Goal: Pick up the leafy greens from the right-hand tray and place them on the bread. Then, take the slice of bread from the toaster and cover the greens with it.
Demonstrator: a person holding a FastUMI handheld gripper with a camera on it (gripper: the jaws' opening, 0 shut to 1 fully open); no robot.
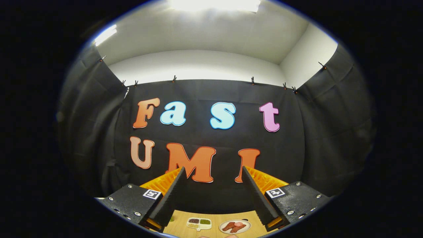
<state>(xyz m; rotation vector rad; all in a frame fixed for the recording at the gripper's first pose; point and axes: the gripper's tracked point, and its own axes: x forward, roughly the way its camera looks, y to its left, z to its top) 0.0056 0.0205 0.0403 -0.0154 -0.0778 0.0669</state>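
Observation:
My gripper (213,170) is held high and points at the booth's back wall, with its two black-and-orange fingers (170,195) wide apart and nothing between them. Far below, between the finger bases, lies a strip of the wooden table (180,224). On it sits a round white plate (247,223) with reddish-brown pieces, and a small white divided tray (199,223) holding dark and green portions.
Black cloth walls close the booth on the left, back and right. The wooden table runs up to the back cloth. A pale rounded shape, too small to identify, peeks in just below the plate.

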